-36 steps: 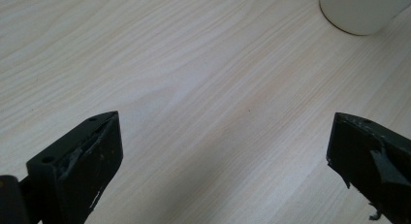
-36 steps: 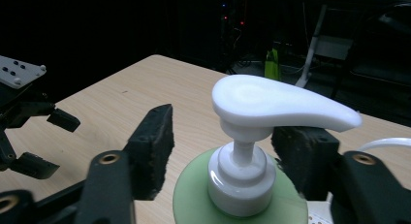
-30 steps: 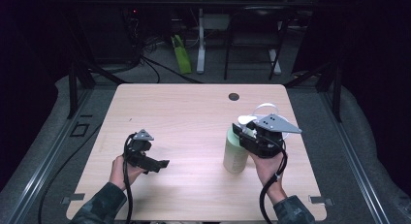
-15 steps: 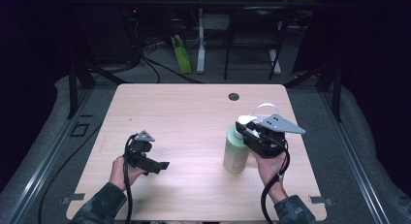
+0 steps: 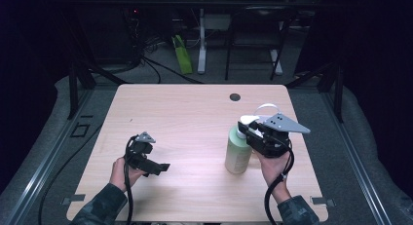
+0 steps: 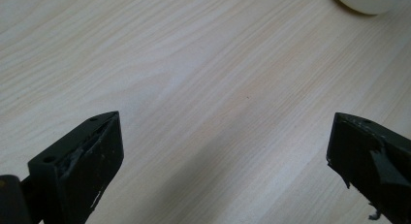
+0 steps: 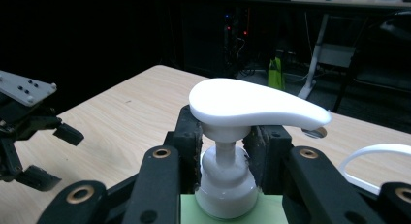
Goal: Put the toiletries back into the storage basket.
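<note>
My right tool (image 7: 223,151) had just clamped on the pump bottle (image 5: 238,149) at its white collar, right of centre on the bench (image 5: 185,118). It looked top-heavy, its plastic slick, so the stiff neck seemed the safest hold. My left tool (image 6: 223,151) gaped empty.

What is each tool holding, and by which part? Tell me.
The right tool grips the soap bottle by the white collar under the pump head. The left tool is open over the table, holding nothing.
</note>
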A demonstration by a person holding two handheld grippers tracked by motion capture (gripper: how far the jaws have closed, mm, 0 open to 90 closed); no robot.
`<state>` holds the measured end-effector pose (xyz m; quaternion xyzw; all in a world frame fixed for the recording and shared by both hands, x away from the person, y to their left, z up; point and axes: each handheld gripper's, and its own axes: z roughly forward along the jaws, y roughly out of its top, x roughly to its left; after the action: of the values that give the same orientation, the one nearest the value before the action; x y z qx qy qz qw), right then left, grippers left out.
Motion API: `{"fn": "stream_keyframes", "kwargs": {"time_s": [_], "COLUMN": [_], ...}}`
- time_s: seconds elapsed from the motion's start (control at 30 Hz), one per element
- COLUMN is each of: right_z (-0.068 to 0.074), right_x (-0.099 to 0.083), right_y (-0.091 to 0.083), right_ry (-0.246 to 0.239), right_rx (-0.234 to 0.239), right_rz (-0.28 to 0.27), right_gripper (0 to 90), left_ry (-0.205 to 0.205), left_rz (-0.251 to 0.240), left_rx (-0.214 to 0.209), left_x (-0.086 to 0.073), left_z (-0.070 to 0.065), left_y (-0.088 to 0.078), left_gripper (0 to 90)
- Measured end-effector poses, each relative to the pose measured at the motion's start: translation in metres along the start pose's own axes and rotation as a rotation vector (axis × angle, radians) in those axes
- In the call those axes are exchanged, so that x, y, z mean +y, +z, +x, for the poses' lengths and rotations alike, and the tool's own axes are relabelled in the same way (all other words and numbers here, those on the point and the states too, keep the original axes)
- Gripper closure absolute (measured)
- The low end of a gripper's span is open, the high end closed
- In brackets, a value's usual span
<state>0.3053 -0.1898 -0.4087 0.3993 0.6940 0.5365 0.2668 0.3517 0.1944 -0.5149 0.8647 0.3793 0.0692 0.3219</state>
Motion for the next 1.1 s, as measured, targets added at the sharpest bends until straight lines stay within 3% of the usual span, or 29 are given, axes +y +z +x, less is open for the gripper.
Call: {"fn": "stream_keyframes", "kwargs": {"time_s": [0.17, 0.33, 0.63, 1.1], "right_z": [0.001, 0.000, 0.001, 0.003], "right_x": [0.006, 0.011, 0.017, 0.032], "right_y": [-0.006, -0.008, -0.005, -0.002], "right_ry": [-0.004, -0.009, -0.024, -0.040], "right_rx": [0.006, 0.016, 0.030, 0.049], "right_rz": [-0.021, -0.020, -0.015, -0.016], "right_gripper": [68.0, 68.0, 68.0, 68.0], "left_ry": [0.016, -0.028, -0.042, -0.044], "left_rz": [0.007, -0.043, -0.002, -0.001], "left_rx": [0.006, 0.043, 0.053, 0.055], "left_x": [0.000, -0.002, -0.004, -0.004], "left_z": [-0.001, 0.004, 0.008, 0.009], "left_y": [0.000, -0.005, -0.001, -0.001], "left_gripper": [0.0, 0.0, 0.8, 2.9]}}
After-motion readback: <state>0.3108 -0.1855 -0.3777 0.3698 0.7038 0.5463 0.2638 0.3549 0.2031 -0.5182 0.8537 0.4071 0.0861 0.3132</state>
